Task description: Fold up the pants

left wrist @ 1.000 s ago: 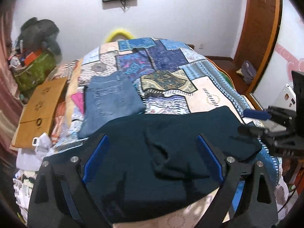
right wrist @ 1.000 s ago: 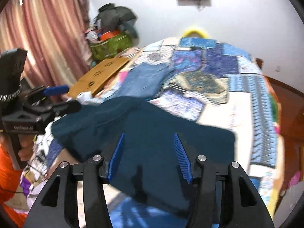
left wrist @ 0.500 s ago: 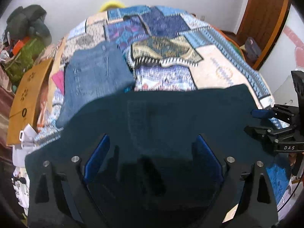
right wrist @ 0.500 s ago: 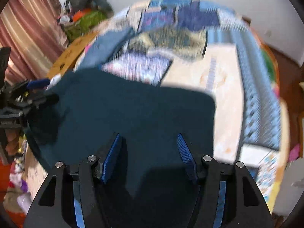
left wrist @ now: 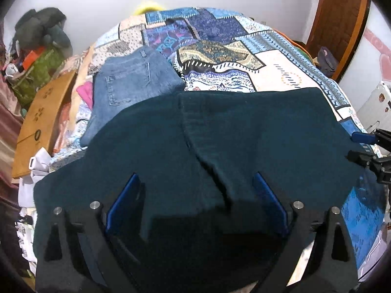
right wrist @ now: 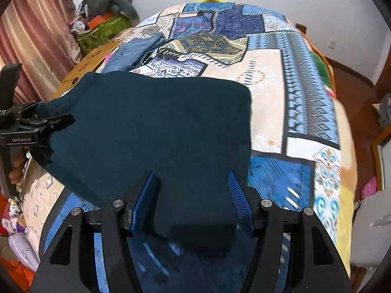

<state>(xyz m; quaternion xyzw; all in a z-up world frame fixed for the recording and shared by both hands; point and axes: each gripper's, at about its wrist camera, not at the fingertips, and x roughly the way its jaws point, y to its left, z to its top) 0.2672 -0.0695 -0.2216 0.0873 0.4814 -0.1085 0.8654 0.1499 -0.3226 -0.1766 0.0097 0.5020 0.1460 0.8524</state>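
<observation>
Both tongs (left wrist: 196, 204) (right wrist: 191, 196) spread over dark teal pants (left wrist: 244, 131), seemingly folded flat, 1 seam showing.

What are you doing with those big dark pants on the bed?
A person holds a gripper in each hand over a patchwork bedspread to fold the dark teal pants. The pants lie spread across the near end of the bed. Both the left gripper and the right gripper have their jaws open with the cloth between them, not pinched. A folded pair of blue jeans lies further back.
</observation>
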